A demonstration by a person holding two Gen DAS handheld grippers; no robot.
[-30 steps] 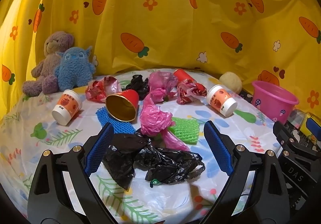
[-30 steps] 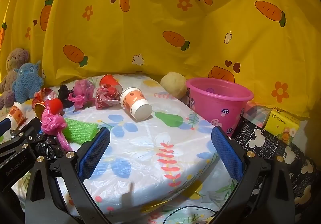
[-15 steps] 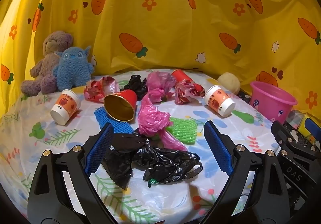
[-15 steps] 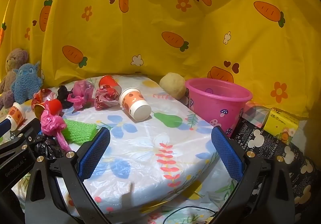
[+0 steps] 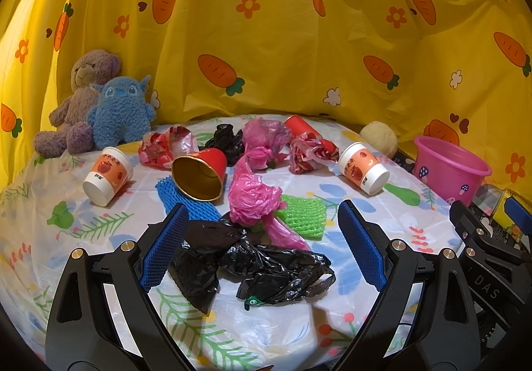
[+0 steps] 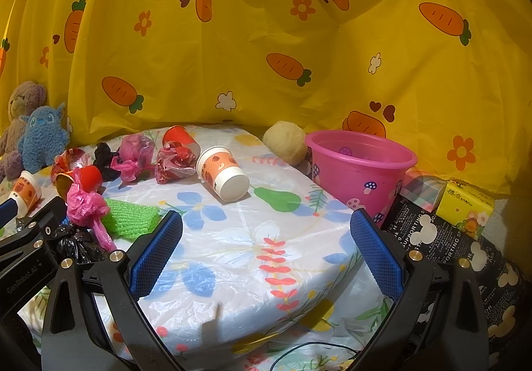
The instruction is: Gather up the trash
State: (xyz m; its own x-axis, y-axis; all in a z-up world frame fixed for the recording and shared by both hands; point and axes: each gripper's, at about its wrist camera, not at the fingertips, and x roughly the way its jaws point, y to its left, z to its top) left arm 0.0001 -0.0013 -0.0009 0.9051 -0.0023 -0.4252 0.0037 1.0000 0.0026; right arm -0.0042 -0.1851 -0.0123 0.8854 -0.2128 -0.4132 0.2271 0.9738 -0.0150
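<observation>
Left claw (image 5: 261, 246) spread wide, empty, straddling black bag (image 5: 252, 263) on bench (image 5: 382, 221). Right claw (image 6: 266, 253) apart over bare bench. Risk: bag snags pink bag (image 5: 254, 196) touching behind, drags green net (image 5: 302, 213). Pink bucket (image 6: 360, 171) far right.

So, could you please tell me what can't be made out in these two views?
- Pink bucket: its bottom is hidden by its own wall, both views.
- Blue net: partly hidden under the red cup, left view.
- Paper cup: cut off by the left gripper's body, right view.
</observation>
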